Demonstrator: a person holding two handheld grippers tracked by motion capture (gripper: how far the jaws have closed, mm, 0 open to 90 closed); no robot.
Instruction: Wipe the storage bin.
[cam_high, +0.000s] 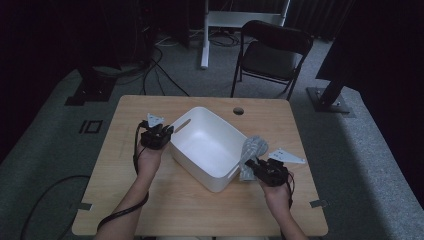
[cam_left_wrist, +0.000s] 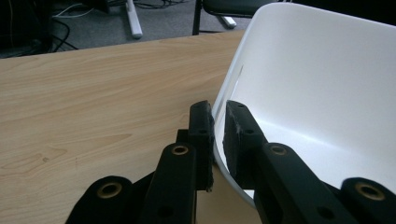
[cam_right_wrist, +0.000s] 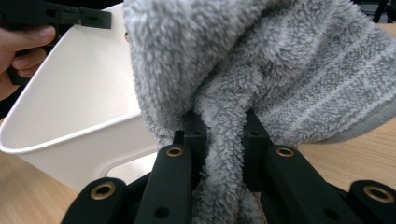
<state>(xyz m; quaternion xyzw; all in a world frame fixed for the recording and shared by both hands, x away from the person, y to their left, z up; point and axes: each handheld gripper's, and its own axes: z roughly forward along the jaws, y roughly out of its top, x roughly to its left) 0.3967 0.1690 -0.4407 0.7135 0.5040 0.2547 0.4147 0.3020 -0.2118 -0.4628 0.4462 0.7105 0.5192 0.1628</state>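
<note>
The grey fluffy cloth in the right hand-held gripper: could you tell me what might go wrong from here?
1. The right hand-held gripper pinches only one fold of the grey cloth, so the cloth could slip out.
2. The cloth hangs outside the white bin, against its rim, and might snag there.
3. The left hand-held gripper clamps the thin rim, and the bin could tip or slide.

Towel (cam_right_wrist: 261, 60) perhaps hides tongs' tips.

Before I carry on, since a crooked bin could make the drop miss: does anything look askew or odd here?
Yes. The white bin sits turned at an angle to the table edges, its wall pinched by the left gripper. The grey fluffy cloth, bunched in the right gripper, is outside the bin. Nothing looks spilled or damaged.
</note>
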